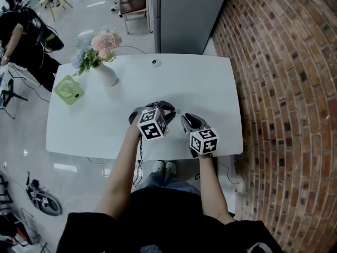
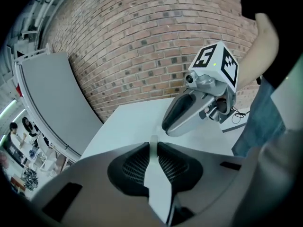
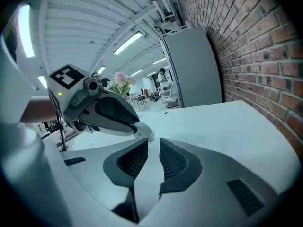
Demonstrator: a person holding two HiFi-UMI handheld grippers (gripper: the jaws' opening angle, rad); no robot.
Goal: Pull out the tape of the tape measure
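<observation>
Bare forearms (image 1: 124, 167) below black sleeves, reaching down to two grippers over the near middle of the white table (image 1: 210, 83).

Left gripper (image 2: 152, 144): we log its jaws pressed onto a thin white piece seen edge-on between the ribbed pads. We take this for the tape measure (image 2: 158, 186), so it sits in this gripper, above the table's near half.

Right gripper (image 3: 154, 143): jaws slightly parted, and we see only tabletop through the gap. Its tips are just beside the left gripper's tips.

Far left of table: white vase (image 1: 105, 75) with pink flowers, and a small green fan (image 1: 68, 90) near it.

Beyond the table, we list a grey cabinet (image 1: 184, 15), a brick wall (image 1: 284, 88) and a person in black (image 1: 21, 41).
</observation>
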